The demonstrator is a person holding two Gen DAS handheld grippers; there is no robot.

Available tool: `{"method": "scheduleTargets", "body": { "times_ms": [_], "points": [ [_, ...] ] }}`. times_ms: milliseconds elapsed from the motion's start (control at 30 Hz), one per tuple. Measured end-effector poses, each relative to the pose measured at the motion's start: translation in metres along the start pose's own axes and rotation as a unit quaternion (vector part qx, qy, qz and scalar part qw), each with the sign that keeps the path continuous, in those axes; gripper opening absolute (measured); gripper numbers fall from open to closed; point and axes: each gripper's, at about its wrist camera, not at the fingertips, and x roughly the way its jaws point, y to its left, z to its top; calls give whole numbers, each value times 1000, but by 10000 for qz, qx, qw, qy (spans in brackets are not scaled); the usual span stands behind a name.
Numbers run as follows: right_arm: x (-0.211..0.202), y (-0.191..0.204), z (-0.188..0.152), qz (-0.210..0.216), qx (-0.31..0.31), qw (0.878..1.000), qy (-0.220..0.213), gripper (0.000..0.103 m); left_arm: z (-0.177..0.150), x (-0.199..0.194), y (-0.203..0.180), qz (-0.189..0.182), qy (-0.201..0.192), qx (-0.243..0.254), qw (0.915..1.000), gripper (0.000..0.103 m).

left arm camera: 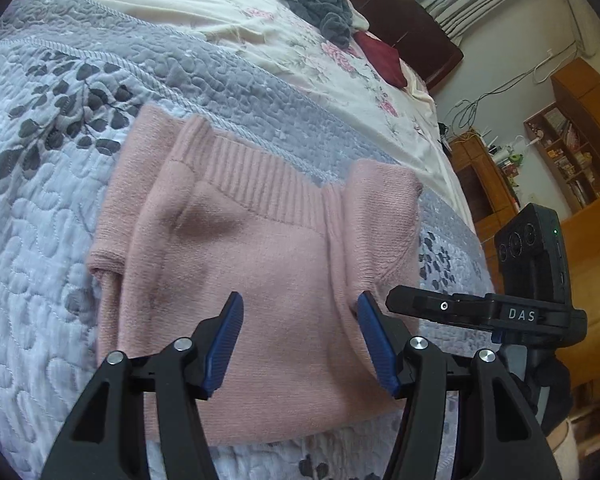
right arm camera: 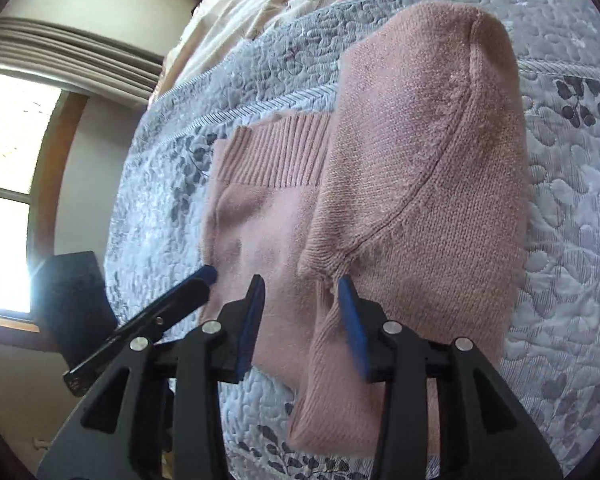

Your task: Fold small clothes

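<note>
both gripper (left arm camera: 300, 312) jaws gape empty over pink sweater (left arm camera: 260, 248).

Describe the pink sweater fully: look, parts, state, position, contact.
The pink sweater is a soft, slightly fuzzy knit with a ribbed band along its far edge. It lies partly folded on the grey quilted bedspread, sleeves turned inward over the body. Both open grippers hover at its near edge, left gripper and right gripper; contact cannot be told.
</note>
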Motion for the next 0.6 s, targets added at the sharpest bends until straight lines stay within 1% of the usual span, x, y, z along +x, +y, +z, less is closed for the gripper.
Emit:
{"method": "scheduleTargets", "body": {
  "times_ms": [67, 167, 267, 367, 433, 533, 600],
  "points": [
    [-22, -9, -2, -59, 40, 9998, -193, 39, 1, 12, -8, -161, 125, -55, 9998, 60],
    [-50, -28, -8, -332, 44, 9984, -458, 39, 5, 32, -15, -265, 224, -197, 9992, 60],
    [-63, -56, -18, -507, 175, 9971, -539, 39, 7, 54, -17, -350, 382, -379, 9979, 60],
    [-63, -87, -32, -614, 365, 9964, -464, 39, 6, 74, -16, -353, 523, -552, 9965, 60],
    [-58, -105, -43, -652, 467, 9960, -405, 39, 6, 85, -15, -456, 554, -698, 9950, 60],
    [-49, -125, -56, -565, 645, 9957, -357, 39, 8, 97, -18, -626, 538, -867, 9928, 60],
    [-43, -135, -62, -488, 730, 9956, -341, 39, 10, 106, -23, -633, 600, -905, 9921, 60]
  ]
}}
